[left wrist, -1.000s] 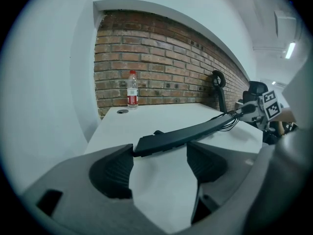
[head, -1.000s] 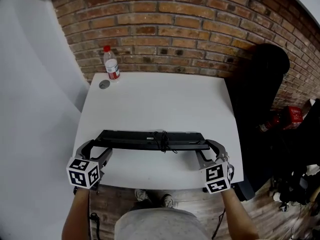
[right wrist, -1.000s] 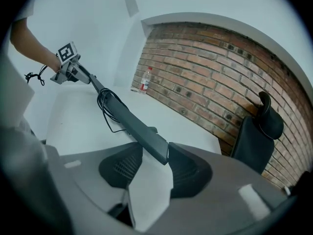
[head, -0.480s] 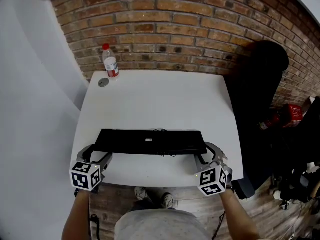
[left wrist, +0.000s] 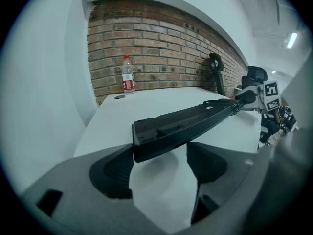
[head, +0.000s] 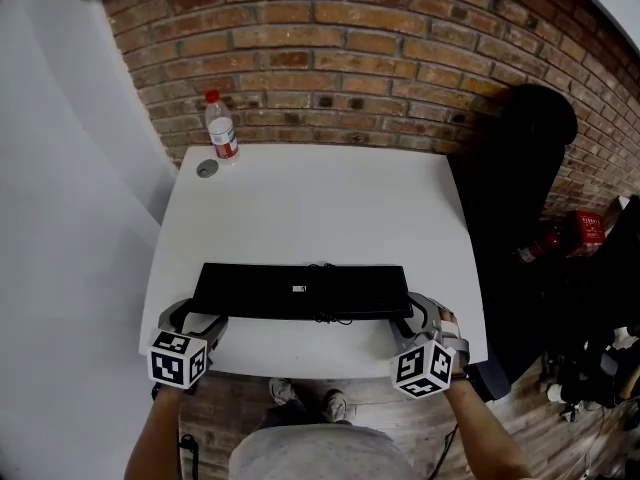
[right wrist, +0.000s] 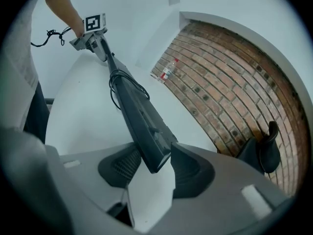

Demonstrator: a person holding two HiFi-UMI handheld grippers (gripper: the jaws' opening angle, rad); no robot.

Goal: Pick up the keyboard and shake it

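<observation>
Keyboard (head: 300,291) ends sit gripped in left tool (head: 196,320) and right tool (head: 412,315), whose jaws have just been opening; retighten before shaking.

Flat black plastic keyboard (head: 300,291), plain white tabletop (head: 310,208), red-brown brick wall (head: 330,48) with pale mortar lines, clear plastic bottle (head: 222,130) with red cap and label

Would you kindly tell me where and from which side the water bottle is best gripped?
Grip the water bottle round its body at the label, jaws level, coming from the near side of the table. It stands upright and is round, so its flanks suit two pads. The brick wall is close behind it and a small grey disc lies left of its base, so probably approach slightly from the right.
</observation>
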